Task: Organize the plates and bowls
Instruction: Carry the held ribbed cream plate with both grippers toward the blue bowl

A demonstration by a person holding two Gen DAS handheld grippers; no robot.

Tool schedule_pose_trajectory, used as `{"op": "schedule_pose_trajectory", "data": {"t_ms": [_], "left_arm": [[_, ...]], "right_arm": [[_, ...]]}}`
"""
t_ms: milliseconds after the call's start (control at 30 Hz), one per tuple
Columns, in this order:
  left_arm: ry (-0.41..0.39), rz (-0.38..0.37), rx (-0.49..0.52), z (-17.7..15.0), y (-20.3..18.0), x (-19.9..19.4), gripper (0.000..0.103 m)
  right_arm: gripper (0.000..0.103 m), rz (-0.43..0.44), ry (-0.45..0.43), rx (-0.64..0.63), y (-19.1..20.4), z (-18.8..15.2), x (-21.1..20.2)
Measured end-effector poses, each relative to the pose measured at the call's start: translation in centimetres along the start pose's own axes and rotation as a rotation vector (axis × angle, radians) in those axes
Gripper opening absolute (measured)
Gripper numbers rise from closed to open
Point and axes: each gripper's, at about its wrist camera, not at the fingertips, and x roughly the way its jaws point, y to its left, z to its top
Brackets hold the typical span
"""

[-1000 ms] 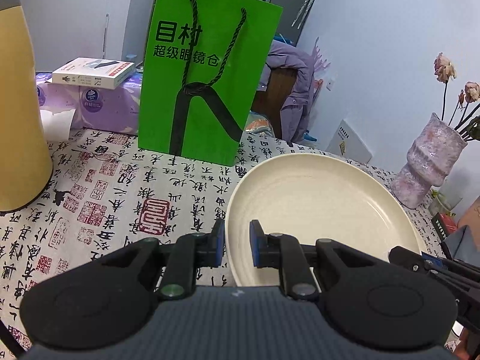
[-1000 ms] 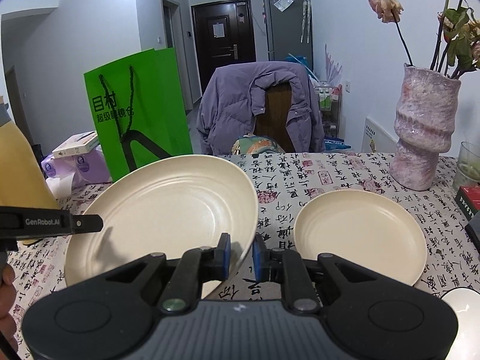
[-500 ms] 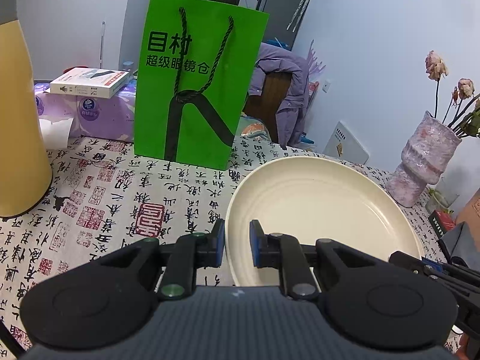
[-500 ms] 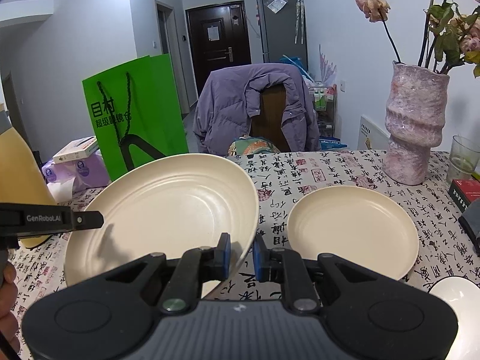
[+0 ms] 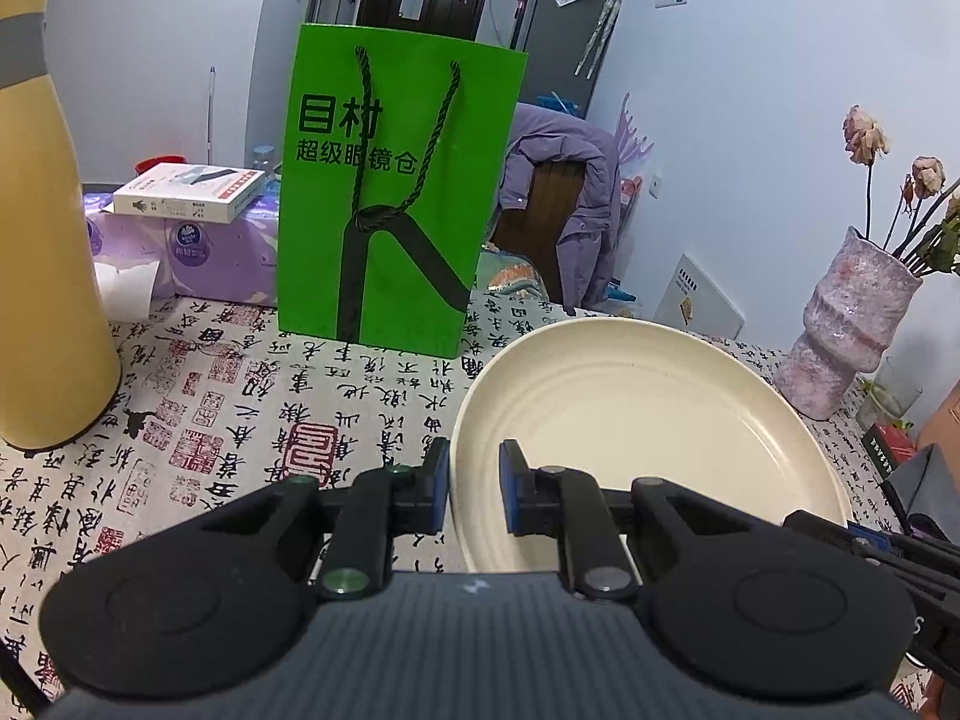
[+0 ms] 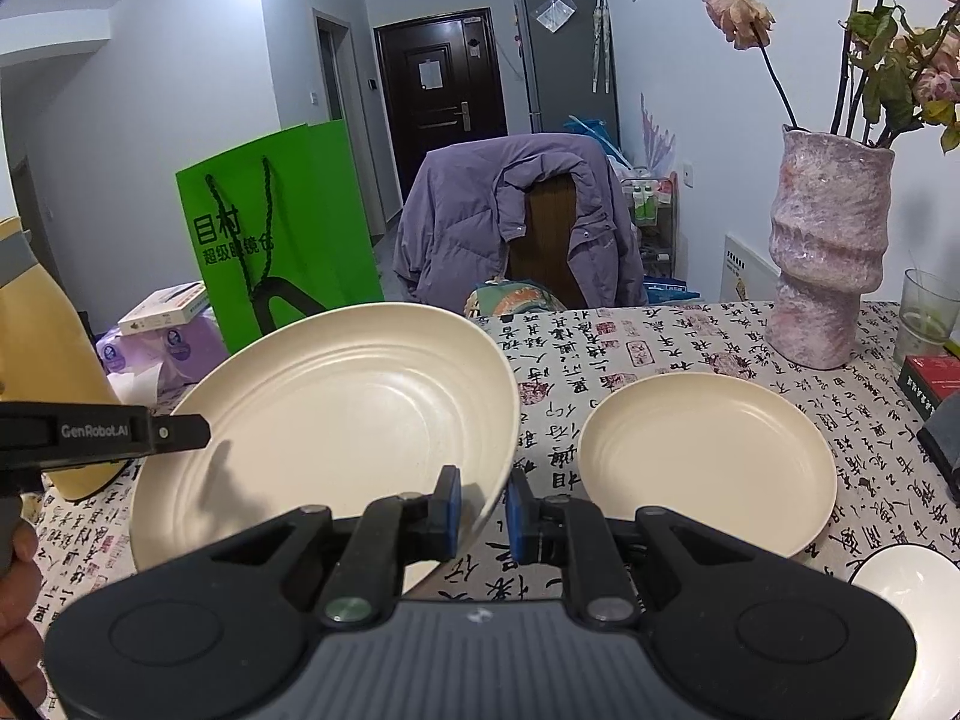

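Right wrist view: right tongs [image 6: 483,501] clamped narrow on the near right rim of the large cream plate [image 6: 336,420], which is lifted and tilted above the tablecloth [image 6: 600,354]. Left tongs [image 5: 474,483] grip the same plate's left rim; their tip enters from the left edge of this view. A smaller cream plate [image 6: 708,462] lies flat just right of the right tongs. Pink vase [image 6: 828,252] stands beyond it; green bag [image 5: 396,198] ahead of the left tongs.
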Motion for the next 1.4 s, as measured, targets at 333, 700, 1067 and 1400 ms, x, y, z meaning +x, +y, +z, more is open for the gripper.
{"op": "schedule_pose_trajectory", "data": {"t_ms": [333,700,1067,1400], "left_arm": [[-0.001,0.002,0.015,-0.3,-0.8,-0.4,0.016],[-0.019,0.009,0.028,-0.8,-1.5,-2.2,0.016],[-0.025,0.019,0.038,-1.6,-1.9,-5.2,0.016],[-0.049,0.026,0.057,-2.4,-2.8,-8.5,0.016]], "right_arm": [[0.015,-0.012,-0.020,0.003,-0.3,0.2,-1.5],[0.015,-0.009,-0.029,-0.002,-0.1,-0.2,-3.3],[0.015,0.009,-0.054,0.002,0.0,-0.7,-6.4],[0.015,0.021,-0.078,0.016,0.0,-1.6,-9.5]]}}
